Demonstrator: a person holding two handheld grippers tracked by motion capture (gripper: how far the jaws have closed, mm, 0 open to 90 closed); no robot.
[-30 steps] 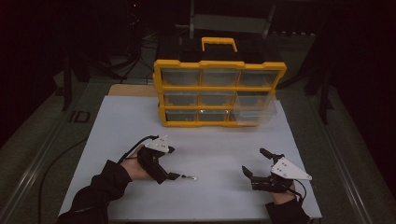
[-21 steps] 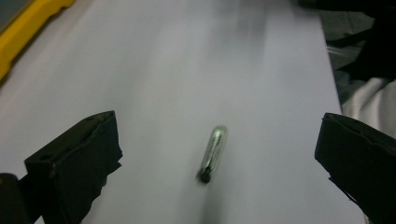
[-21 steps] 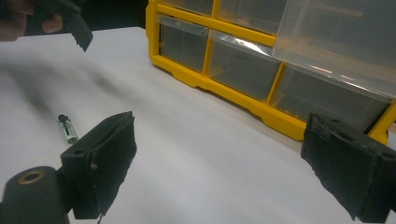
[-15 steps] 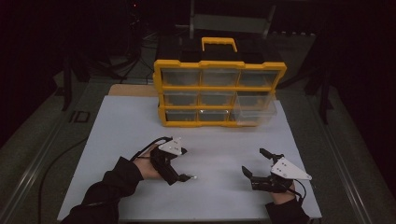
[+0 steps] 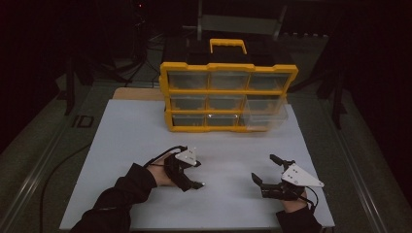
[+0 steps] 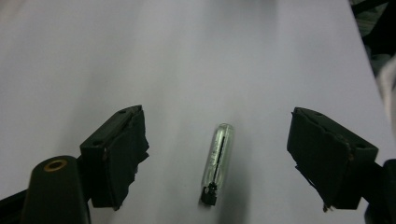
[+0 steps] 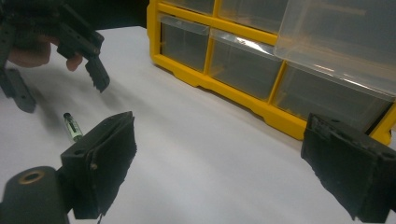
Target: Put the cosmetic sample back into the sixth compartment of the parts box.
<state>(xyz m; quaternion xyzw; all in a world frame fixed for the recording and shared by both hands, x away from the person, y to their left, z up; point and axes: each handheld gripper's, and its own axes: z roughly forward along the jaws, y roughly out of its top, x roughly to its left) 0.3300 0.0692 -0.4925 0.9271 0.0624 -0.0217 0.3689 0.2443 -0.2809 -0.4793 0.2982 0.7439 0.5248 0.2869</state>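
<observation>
A small clear glass tube with a black end lies flat on the white board. My left gripper hangs low over it with one jaw on each side. The jaws have just been closing, but the pads stand apart from the tube. In the high view the left gripper sits left of centre, with the tube at its tips. My right gripper rests open near the front right with nothing in it. The right gripper view also shows the tube under the left gripper.
A yellow drawer cabinet with clear drawers and a top handle stands at the back of the board. Its lower right drawer is pulled out. Dark floor, cables and stand legs surround the board.
My left gripper has moved right and down over the tube, and its jaws have narrowed around it. The right gripper has stayed where it was.
</observation>
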